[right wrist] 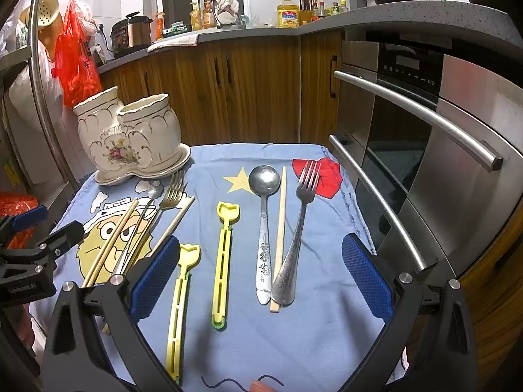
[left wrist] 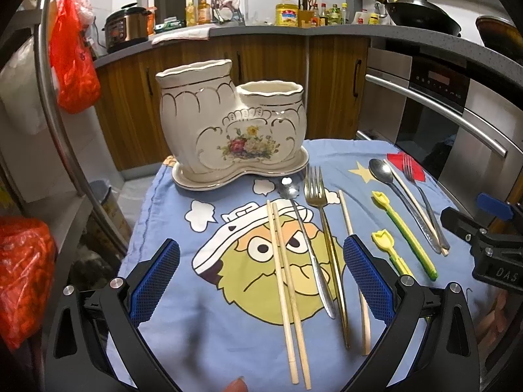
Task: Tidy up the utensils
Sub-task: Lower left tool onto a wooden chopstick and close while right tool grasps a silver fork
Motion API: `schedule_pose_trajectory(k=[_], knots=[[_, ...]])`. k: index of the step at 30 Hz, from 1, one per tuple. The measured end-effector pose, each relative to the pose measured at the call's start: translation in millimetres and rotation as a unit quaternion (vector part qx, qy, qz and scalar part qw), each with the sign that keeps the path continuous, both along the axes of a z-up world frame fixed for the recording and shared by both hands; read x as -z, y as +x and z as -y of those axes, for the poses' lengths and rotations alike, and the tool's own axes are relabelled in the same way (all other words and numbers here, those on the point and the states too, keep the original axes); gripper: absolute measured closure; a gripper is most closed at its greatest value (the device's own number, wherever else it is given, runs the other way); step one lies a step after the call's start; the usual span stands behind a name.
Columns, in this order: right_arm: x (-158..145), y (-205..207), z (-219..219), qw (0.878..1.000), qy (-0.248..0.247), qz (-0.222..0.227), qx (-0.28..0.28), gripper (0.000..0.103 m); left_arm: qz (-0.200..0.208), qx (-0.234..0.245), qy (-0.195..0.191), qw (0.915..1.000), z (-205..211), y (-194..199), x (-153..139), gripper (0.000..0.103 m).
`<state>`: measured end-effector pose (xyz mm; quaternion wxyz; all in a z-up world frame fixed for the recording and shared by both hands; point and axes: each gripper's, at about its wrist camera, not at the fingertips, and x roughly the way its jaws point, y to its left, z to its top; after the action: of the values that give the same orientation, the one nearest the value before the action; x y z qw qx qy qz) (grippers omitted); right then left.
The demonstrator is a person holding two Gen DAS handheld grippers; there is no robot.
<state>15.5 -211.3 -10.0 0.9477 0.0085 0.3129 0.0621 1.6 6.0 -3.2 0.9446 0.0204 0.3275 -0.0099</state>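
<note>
A cream ceramic utensil holder with two openings stands on its saucer at the far side of a blue cartoon cloth. My left gripper is open above a chopstick pair, a silver spoon, a gold fork and a single chopstick. My right gripper is open over two yellow clip sticks, a steel spoon, a chopstick and a steel fork.
A steel oven front with bar handles stands to the right of the table. Wooden cabinets and a crowded counter lie behind. Red plastic bags hang at the left beside a metal rail. A bin stands on the floor.
</note>
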Motion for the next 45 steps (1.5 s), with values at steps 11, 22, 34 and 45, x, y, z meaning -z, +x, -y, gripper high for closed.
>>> schedule_pose_trajectory(k=[11,22,34,45], knots=[[-0.4,34.9,28.6,0.999,0.007,-0.019,0.037,0.005,-0.044,0.014,-0.022,0.9987,-7.7,17.1,7.7,0.007],[0.9,95.1,38.6,0.999,0.021,-0.017,0.019,0.005,0.042,-0.015,0.019,0.9988,5.0,59.7,-32.4,0.005],[19.2,98.6,47.7,0.996,0.043,-0.074,-0.001,0.023,-0.034,0.022,-0.037,0.9985,-3.2,80.6,3.5,0.008],[23.6,95.8,52.0,0.991,0.076,-0.108,-0.012,0.058,-0.086,0.067,-0.044,0.9931,-4.0,71.8,22.2,0.035]])
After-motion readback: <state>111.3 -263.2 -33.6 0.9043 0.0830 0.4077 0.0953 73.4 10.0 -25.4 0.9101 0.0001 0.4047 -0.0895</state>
